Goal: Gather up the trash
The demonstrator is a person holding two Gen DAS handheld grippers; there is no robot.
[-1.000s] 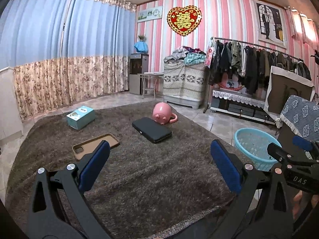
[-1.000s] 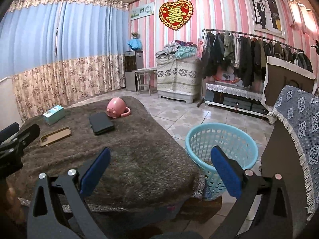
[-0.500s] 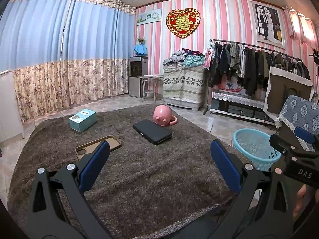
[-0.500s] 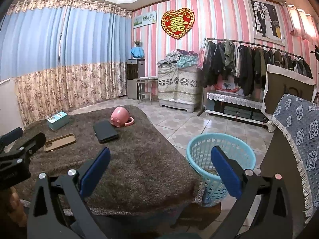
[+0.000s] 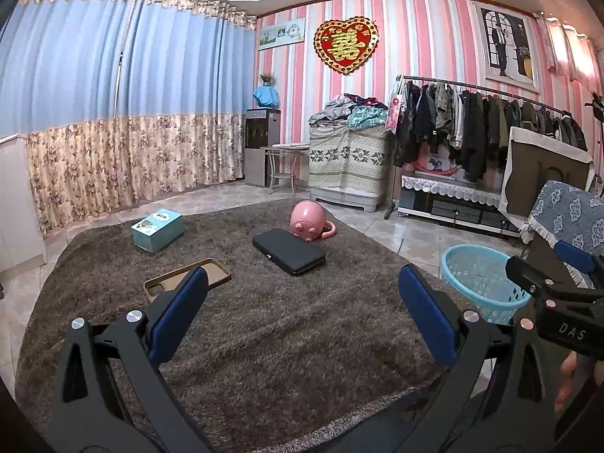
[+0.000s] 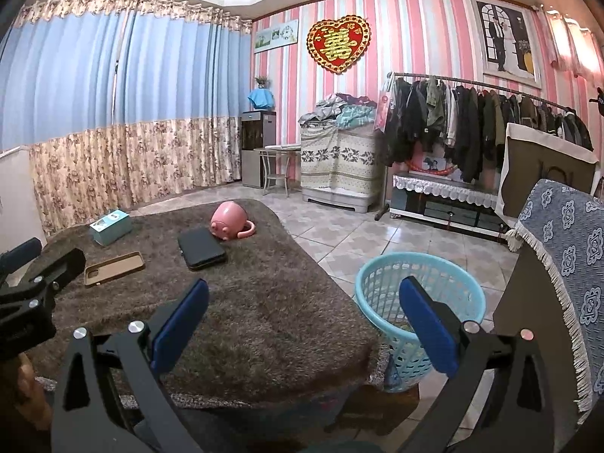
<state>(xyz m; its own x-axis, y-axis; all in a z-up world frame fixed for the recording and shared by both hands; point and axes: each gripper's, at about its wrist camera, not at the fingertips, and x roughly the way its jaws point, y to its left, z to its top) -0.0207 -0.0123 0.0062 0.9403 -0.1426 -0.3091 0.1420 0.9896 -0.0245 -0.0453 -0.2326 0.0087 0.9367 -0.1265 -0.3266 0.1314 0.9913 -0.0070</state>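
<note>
A light blue plastic basket (image 6: 419,302) (image 5: 481,281) stands on the tiled floor just right of a table covered with a brown shaggy cloth (image 5: 264,339) (image 6: 264,302). On the cloth lie a teal box (image 5: 156,226) (image 6: 110,226), a brown phone case (image 5: 187,281) (image 6: 114,268), a black case (image 5: 288,251) (image 6: 201,248) and a tipped pink pig mug (image 5: 307,221) (image 6: 228,221). My left gripper (image 5: 302,283) hangs open over the cloth's near part, holding nothing. My right gripper (image 6: 304,294) is open and empty above the table's near right corner, beside the basket.
A clothes rack (image 5: 483,128) with dark coats lines the striped back wall, beside a covered cabinet (image 5: 347,170) piled with clothes. A chair with a blue patterned cover (image 6: 566,264) stands close on the right. Curtains (image 5: 113,113) cover the left wall.
Both grippers have risen and tilted slightly upward, so the table and basket sit lower in view. Both stayed open.
</note>
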